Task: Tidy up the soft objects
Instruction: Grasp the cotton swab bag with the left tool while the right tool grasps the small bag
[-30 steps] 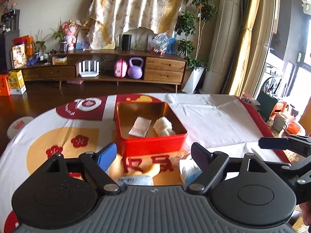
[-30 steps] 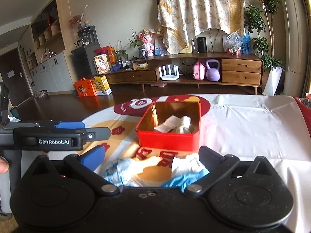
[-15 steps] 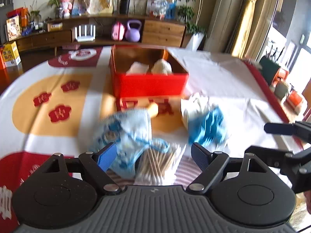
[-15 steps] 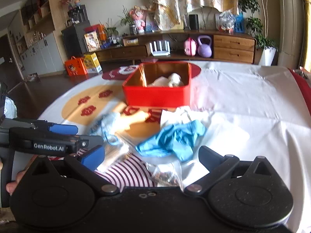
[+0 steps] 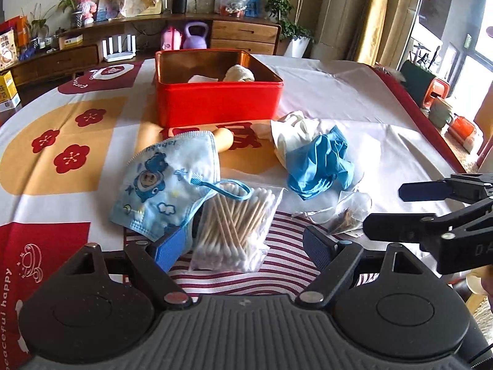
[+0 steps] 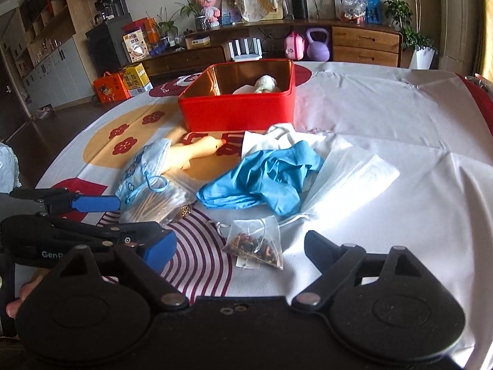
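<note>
A red tin box [image 5: 217, 101] [image 6: 237, 112] stands open on the table with a white roll [image 5: 238, 74] and a paper packet inside. In front lie a blue cartoon face mask [image 5: 166, 185] [image 6: 144, 166], a bag of cotton swabs [image 5: 237, 225] [image 6: 151, 205], a blue glove [image 5: 320, 163] [image 6: 265, 178] on a white glove [image 5: 289, 132], and a tea bag [image 6: 255, 242] [image 5: 345, 215]. My left gripper [image 5: 243, 248] is open around the near end of the swab bag. My right gripper [image 6: 240, 252] is open around the tea bag.
A striped cloth [image 5: 277, 262] lies under the swabs at the table's near edge. A white wipe packet [image 6: 354, 175] lies right of the blue glove. A wooden sideboard [image 5: 138, 46] stands behind the table. Cups and boxes [image 5: 446, 114] sit off the right edge.
Both grippers tilted down and lowered toward the table. The pile of soft items came into view and now lies between the open fingers.
</note>
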A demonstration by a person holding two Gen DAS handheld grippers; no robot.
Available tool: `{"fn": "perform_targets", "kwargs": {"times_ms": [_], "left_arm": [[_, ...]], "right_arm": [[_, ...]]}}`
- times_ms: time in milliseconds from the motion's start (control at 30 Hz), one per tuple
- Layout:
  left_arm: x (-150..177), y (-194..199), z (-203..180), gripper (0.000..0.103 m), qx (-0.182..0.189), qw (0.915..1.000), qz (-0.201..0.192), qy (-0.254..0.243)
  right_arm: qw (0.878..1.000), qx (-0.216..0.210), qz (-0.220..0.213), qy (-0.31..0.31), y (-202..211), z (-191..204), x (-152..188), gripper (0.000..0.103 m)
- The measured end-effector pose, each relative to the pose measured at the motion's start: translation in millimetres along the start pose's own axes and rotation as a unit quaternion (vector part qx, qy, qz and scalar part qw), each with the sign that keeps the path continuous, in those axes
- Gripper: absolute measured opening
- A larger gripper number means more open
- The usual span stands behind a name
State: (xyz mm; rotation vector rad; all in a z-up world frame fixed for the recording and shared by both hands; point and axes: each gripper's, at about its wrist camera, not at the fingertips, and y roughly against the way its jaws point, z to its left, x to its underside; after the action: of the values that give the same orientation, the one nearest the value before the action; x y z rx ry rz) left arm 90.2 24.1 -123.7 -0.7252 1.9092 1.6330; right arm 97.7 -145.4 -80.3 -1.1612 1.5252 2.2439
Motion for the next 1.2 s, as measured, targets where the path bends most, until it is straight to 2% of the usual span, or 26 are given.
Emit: {"fn": "perform_targets", "kwargs": {"times_ms": [300,400,500,633,700,900,1067,1200], "left_arm": [[2.0,-12.4,-2.2,0.076,0.004,0.9999,0.006,-0.012],[1.0,-17.4,0.6,0.074,-0.002,0.9999,0.010,-0.008],[-0.4,-24.1,2.8,0.065,-0.009,0.9998,0.019,-0.004],[-1.2,-27.5,4.3,0.065,-0.012,0.9997,0.019,-0.003],[-2.0,-28.3,4.2,0.060,-0.016,0.9997,0.019,-0.003],[-4.0,-28.7,8.3,0.048,-0.024,0.9995,0.019,0.006],[-3.7,-26.8,7.7,0.043,-0.029,0.9994,0.021,0.006],[-3.1,-22.8,7.4,0.039,-0.028,0.9993,0.023,0.007]], "right_arm": [[1.000,-0.003,0.022,0.008,-13.7,1.1,3.2,0.072],[1.000,0.000,0.027,0.009,-19.2,-0.1,3.6,0.065],[1.000,0.006,0.027,0.007,-22.4,-1.6,3.0,0.059],[1.000,0.013,0.024,0.006,-25.8,-2.9,1.5,0.053],[1.000,0.016,0.023,0.004,-27.4,-3.4,0.8,0.050],[0.999,0.026,0.021,-0.001,-27.8,-4.6,0.7,0.035],[0.999,0.025,0.021,-0.003,-23.7,-4.2,1.6,0.020],[1.000,0.022,0.017,-0.006,-17.1,-3.8,2.1,0.016]]}}
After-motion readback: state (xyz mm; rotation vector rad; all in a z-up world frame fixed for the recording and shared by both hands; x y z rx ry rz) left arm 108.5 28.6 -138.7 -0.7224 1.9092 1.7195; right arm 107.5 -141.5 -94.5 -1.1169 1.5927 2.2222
